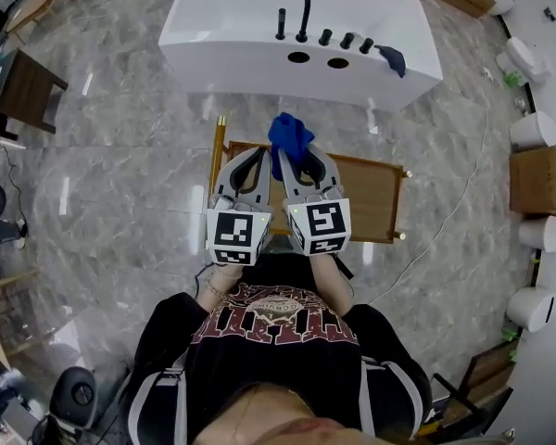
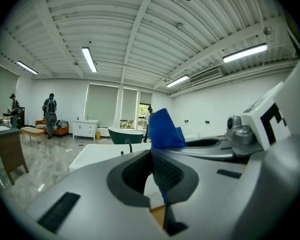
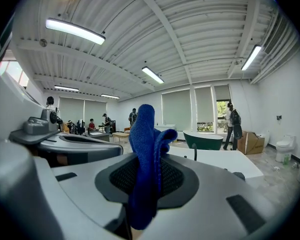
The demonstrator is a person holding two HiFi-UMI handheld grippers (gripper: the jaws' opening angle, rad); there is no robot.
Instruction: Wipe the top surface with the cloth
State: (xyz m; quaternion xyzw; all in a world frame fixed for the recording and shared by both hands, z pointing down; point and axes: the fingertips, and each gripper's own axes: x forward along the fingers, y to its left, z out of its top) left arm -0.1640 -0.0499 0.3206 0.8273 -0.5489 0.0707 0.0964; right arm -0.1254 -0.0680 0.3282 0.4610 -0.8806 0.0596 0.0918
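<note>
Your left claw [image 2: 158,170] is pinched together and looks empty. Just to its right, your right claw [image 3: 148,176] clamps the cloth [image 3: 145,134], which sticks out past its tips. The table [image 1: 375,195] lies below both claws. Wiping looks unstarted, so the whole top is left to do.

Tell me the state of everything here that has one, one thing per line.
Right gripper: shut on the blue cloth.
Blue cloth: clamped, bunched, sticking up past the jaw tips.
Left gripper: jaws together, holding nothing.
Dark cloth: lying crumpled on the bathtub rim.
</note>
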